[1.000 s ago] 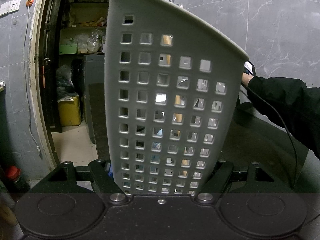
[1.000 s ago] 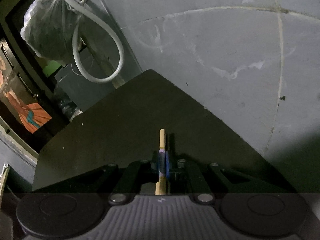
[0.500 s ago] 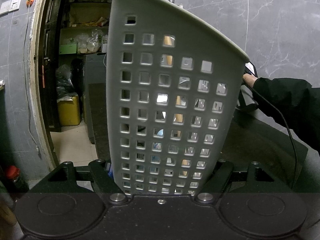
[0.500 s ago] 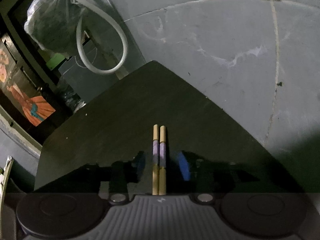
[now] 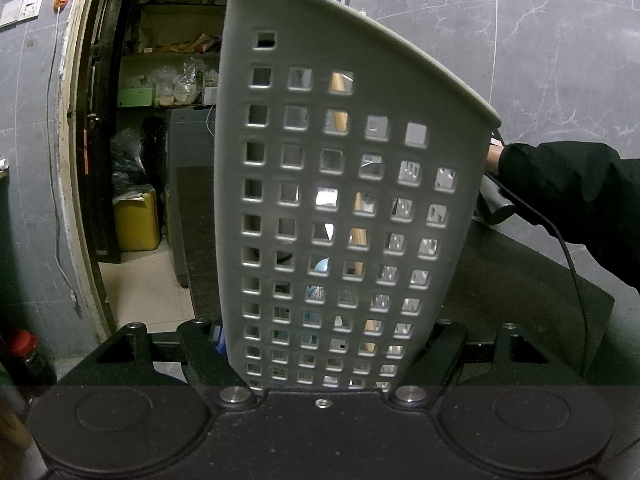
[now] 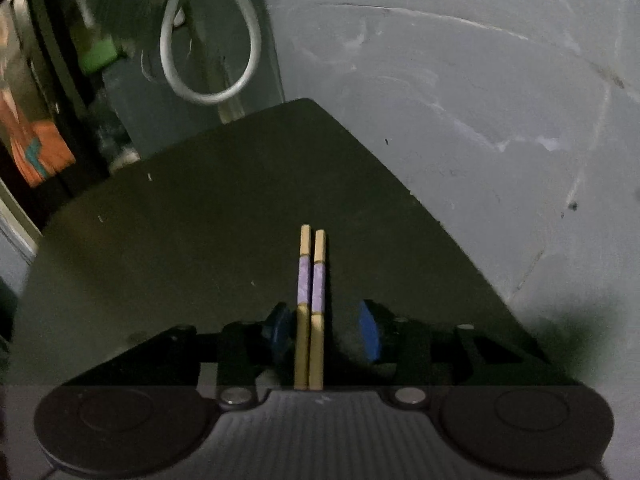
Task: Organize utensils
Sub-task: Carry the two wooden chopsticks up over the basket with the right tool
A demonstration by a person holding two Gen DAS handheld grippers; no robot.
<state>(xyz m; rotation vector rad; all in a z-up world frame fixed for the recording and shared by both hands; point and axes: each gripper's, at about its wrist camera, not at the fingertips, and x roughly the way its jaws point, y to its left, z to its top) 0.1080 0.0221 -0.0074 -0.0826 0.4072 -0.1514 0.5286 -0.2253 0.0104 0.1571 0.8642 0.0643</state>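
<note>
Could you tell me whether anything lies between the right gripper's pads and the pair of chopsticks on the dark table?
Nothing visible does. The chopsticks lie side by side on the table, in the open gap of the right gripper, with clear space before each blue pad.

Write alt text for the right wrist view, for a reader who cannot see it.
A pair of wooden chopsticks with purple bands lies side by side on a dark table, between the blue pads of the right gripper, which do not touch them. Behind the table stand a grey wall and a looped white hose.
</note>
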